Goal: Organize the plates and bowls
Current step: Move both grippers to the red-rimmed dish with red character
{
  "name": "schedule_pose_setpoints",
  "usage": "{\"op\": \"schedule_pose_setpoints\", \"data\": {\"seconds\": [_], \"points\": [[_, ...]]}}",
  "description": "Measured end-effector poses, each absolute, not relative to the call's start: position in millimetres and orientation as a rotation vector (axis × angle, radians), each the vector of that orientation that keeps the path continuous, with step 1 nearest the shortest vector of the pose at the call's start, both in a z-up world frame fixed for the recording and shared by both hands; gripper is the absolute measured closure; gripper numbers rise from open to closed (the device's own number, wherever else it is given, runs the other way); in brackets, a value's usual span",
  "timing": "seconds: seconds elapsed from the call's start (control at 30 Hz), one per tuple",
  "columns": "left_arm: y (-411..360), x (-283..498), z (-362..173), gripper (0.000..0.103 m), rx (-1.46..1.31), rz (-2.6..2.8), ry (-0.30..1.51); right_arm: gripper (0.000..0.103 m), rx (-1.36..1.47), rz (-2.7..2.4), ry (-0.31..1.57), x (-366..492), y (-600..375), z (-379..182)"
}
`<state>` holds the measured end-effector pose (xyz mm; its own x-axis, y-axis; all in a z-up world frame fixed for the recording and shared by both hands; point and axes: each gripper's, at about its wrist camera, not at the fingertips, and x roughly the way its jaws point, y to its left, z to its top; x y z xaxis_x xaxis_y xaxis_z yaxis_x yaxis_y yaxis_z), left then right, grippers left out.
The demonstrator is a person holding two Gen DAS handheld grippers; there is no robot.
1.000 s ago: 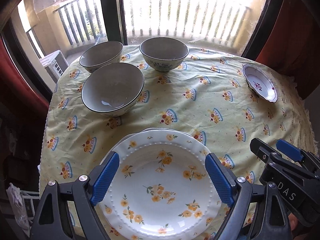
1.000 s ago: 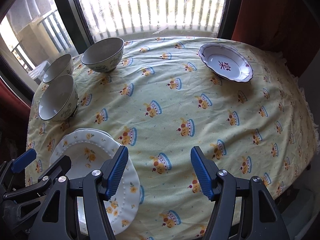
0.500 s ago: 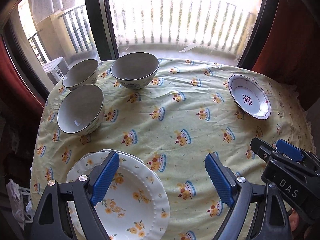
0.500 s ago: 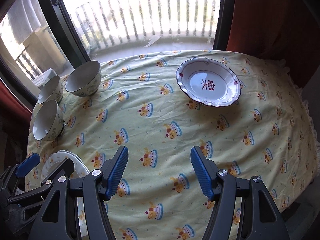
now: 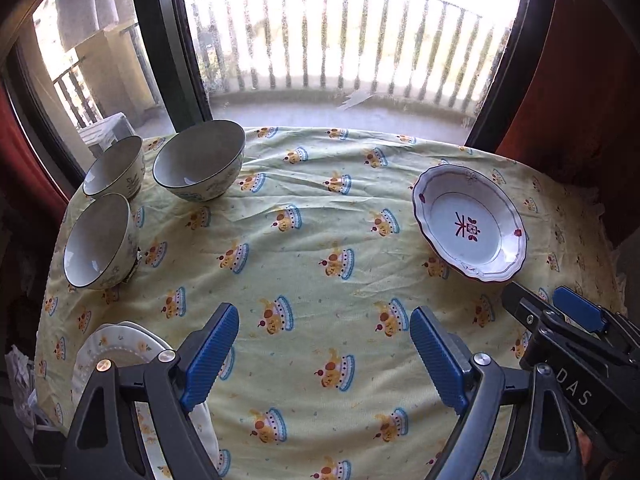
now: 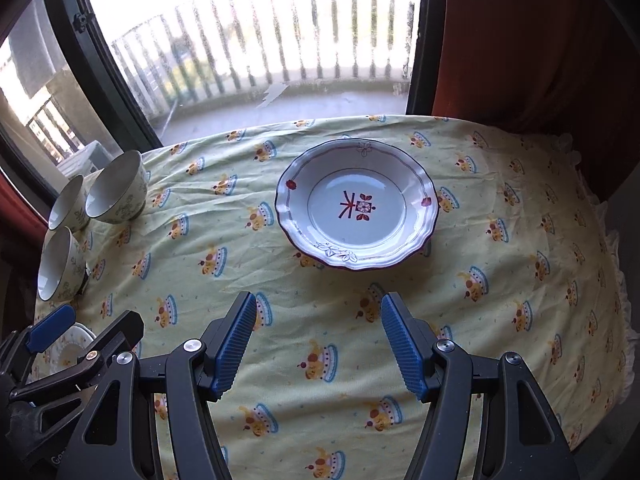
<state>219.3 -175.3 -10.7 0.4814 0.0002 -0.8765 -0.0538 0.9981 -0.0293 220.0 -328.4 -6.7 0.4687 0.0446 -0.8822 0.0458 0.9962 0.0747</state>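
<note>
A white deep plate with red marks and a scalloped rim [image 6: 356, 204] sits on the yellow tablecloth straight ahead of my right gripper [image 6: 318, 340], which is open and empty a short way before it. It also shows in the left wrist view [image 5: 470, 222] at the right. My left gripper [image 5: 324, 354] is open and empty over bare cloth. A stack of white plates with yellow flowers [image 5: 120, 354] lies at the near left, partly behind the left finger. Three bowls [image 5: 200, 166] [image 5: 114, 166] [image 5: 98, 240] stand at the far left.
The round table [image 5: 320, 240] is covered by a yellow cloth with a fruit-basket print and ends close to a window with a balcony railing behind. Red curtains hang at both sides. The right gripper [image 5: 576, 320] shows at the right of the left wrist view.
Both grippers have swung to the right. The flowered plates slid from under the left gripper to the lower left. The red-marked plate has come nearer and centred before the right gripper.
</note>
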Motion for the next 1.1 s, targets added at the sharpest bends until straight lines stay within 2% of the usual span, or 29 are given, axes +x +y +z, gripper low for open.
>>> {"op": "schedule_pose_setpoints", "data": {"seconds": [0.47, 0.9, 1.1], "points": [[-247.5, 285.8, -38.7, 0.018, -0.003, 0.016, 1.077, 0.035, 0.111, -0.011, 1.082, 281.8, -403.1, -32.9], [-275.0, 333.1, -89.6, 0.023, 0.006, 0.025, 1.156, 0.035, 0.175, -0.054, 1.139, 327.8, -436.8, -84.1], [-280.9, 348.7, -109.2, 0.033, -0.017, 0.038, 1.212, 0.035, 0.179, -0.059, 1.173, 343.2, -439.6, -104.7]]}}
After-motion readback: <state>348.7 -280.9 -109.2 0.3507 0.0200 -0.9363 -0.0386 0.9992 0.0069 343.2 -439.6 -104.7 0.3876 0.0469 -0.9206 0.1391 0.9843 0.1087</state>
